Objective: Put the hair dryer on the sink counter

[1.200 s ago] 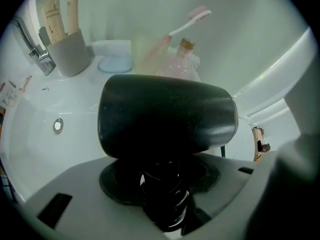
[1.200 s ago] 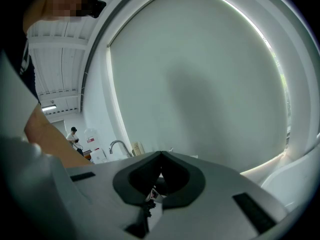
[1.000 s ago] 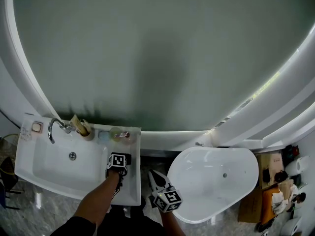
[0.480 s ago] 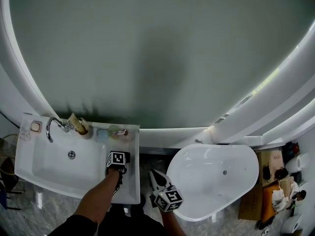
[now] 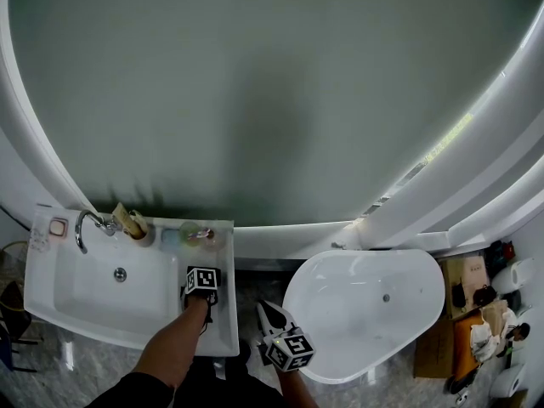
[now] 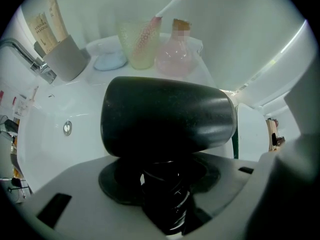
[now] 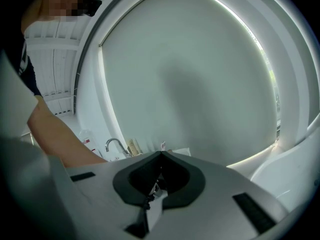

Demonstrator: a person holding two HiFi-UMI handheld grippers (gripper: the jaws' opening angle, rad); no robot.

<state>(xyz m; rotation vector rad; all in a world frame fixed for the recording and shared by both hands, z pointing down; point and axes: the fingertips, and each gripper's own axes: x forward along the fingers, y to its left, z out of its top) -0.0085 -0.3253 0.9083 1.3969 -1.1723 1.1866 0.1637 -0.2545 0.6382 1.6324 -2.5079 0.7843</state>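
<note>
The left gripper (image 6: 165,194) points straight down, jaws clamped wide on the stem of the black hair dryer (image 6: 167,116). The dryer's barrel lies crosswise just beyond them, likely so that it lands flat. Beneath is the worktop (image 5: 223,330), with the basin (image 5: 102,291) to the gripper's left. Contact with the worktop can't be judged. The right gripper (image 7: 159,181), jaws together and empty, waits off to the right.

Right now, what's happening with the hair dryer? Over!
Left gripper shut on hair dryer, over the sink counter. Right gripper shut, empty. Cups at the back, clear of it.
</note>
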